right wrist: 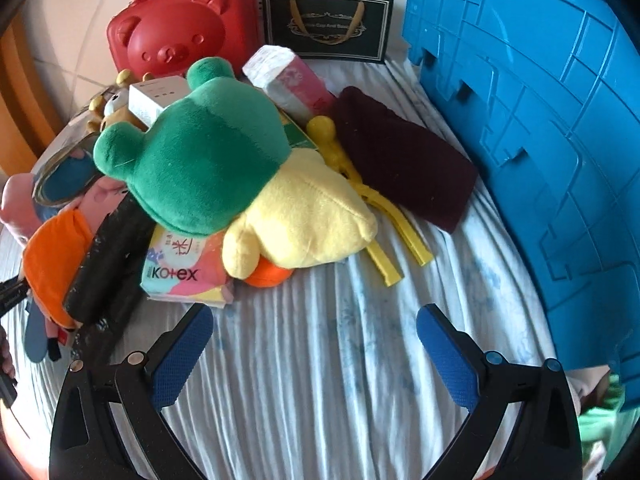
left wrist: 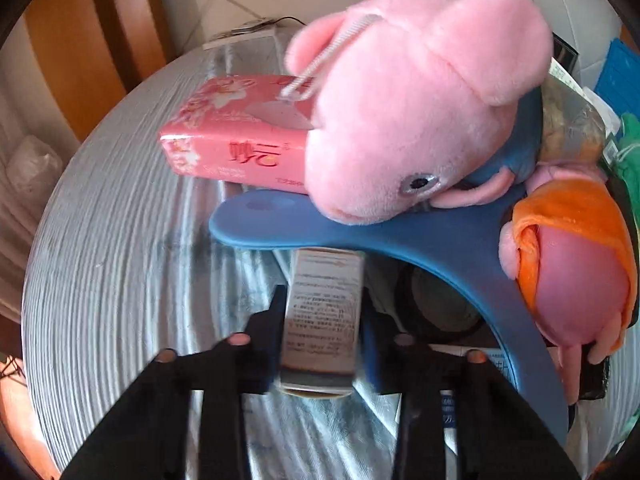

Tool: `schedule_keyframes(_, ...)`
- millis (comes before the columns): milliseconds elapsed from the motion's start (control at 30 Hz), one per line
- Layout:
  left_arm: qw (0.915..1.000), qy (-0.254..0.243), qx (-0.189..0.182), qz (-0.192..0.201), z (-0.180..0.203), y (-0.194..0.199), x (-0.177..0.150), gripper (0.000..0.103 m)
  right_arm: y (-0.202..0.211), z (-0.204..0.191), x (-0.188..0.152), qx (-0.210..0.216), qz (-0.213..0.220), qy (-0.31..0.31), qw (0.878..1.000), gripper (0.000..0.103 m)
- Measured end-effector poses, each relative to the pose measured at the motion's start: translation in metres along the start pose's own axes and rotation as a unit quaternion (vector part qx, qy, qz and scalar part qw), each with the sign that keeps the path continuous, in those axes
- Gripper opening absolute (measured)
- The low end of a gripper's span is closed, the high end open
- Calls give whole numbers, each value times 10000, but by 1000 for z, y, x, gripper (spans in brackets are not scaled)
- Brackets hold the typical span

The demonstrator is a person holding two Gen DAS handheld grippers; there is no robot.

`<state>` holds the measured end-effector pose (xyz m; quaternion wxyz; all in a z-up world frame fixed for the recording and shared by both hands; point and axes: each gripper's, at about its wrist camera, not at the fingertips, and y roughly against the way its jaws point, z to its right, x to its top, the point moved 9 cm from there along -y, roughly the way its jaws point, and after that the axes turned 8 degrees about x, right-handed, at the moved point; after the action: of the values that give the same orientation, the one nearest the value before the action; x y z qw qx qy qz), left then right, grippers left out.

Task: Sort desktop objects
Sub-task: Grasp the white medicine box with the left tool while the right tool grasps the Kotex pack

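Observation:
In the left wrist view my left gripper (left wrist: 322, 316) is shut on a small white carton (left wrist: 320, 312) printed with fine text, just above the striped cloth. Its far end lies under a flat blue piece (left wrist: 400, 236) on which a pink pig plush (left wrist: 408, 112) rests. A pink tissue pack (left wrist: 236, 140) lies behind. My right gripper (right wrist: 316, 320) stands open over bare cloth, nothing between its blue pads (right wrist: 184, 356). Ahead of it lies a heap: a green frog plush (right wrist: 200, 160), a yellow plush (right wrist: 304, 216) and a Kotex pack (right wrist: 180, 276).
A blue plastic crate (right wrist: 540, 120) stands tilted at the right. A dark maroon pouch (right wrist: 404, 160) and a yellow plastic clip (right wrist: 360, 188) lie beside it. At the back stand a red bear case (right wrist: 184, 28) and a black gift bag (right wrist: 326, 24). An orange-dressed pig plush (left wrist: 576, 260) lies at the right.

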<state>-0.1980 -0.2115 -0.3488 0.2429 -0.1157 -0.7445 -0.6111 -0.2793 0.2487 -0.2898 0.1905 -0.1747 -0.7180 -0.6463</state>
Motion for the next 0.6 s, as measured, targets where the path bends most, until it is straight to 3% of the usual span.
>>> schedule_keyframes(333,9976,610,290,-163,-39,36,-55,31,-11,2,-5,289,-107,-205,9993,103)
schedule_keyframes(600,9938,957,487,-284,-51,47,-78,31,-32,-68,-2,989,-347,183,9943,103)
